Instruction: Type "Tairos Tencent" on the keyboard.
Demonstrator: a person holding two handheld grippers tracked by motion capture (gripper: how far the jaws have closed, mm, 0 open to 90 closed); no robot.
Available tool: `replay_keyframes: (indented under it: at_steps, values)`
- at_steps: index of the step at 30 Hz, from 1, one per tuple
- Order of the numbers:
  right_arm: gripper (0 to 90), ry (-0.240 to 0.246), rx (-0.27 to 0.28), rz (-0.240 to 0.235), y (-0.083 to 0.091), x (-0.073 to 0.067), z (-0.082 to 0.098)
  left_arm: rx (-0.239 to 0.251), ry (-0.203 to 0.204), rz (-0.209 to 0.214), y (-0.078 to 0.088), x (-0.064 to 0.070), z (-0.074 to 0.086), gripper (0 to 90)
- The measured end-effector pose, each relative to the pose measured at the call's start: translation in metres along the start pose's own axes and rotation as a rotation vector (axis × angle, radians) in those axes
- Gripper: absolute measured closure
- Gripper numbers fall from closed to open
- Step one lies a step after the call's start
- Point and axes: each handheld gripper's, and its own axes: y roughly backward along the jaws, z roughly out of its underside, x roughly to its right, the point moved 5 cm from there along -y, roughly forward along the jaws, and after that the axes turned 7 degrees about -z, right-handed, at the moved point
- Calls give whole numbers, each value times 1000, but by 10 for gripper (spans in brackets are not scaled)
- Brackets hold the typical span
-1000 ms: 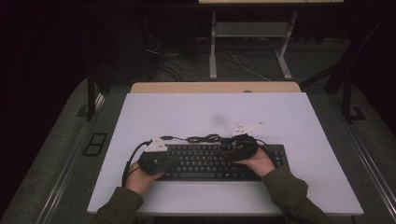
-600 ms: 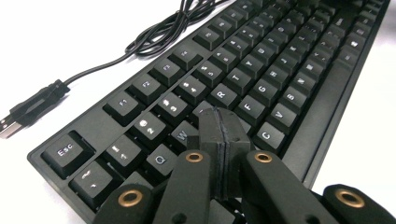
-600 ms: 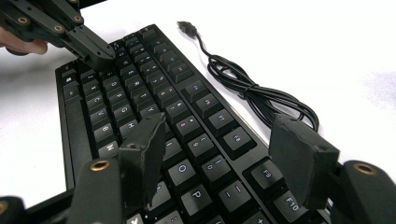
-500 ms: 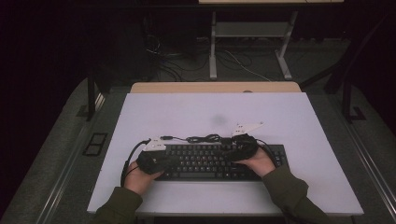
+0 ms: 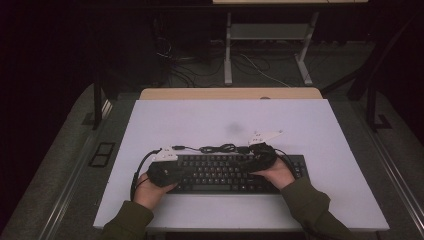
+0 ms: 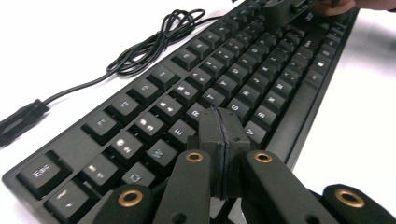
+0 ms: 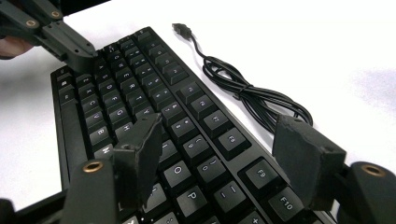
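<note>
Now left tool (image 6: 223, 140) shut over keyboard (image 6: 243, 70), right tool (image 7: 224, 158) opening, empty.

1. The keyboard (image 5: 220, 172) lies flat on the desk (image 5: 310, 125), near its front edge and roughly midway between its left and right sides
2. The keyboard's cable (image 5: 220, 148) lies on the desk just behind the keyboard, bunched in loops near the middle, with its plug end trailing to the left
3. The left gripper (image 5: 162, 172) sits over the keyboard's left end, above the letter keys there
4. The right gripper (image 5: 260, 157) sits over the keyboard's right part, toward its back rows
5. Behind the cable the desk stretches bare to its far edge
</note>
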Motion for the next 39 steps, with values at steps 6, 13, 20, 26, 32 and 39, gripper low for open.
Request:
replay_keyframes:
  at_steps: [6, 13, 20, 26, 32, 39]
  values:
    - [319, -3, 4, 5, 0, 0, 0, 5, -4, 22, -1, 5, -2, 893]
    - [313, 0, 10, 11, 1, 1, -1, -4, -17, 62, -5, 13, -2, 894]
    - [311, -1, 11, 13, 1, 1, -1, -13, -39, 92, -10, 21, -2, 893]
    - [311, 0, 12, 13, 1, 0, -1, -31, -59, 124, -15, 29, -1, 893]
    - [312, 0, 13, 14, 1, 1, -1, -58, -87, 147, -20, 35, 1, 893]
    - [311, 2, 12, 12, 0, 0, -2, -78, -95, 151, -23, 37, 4, 894]
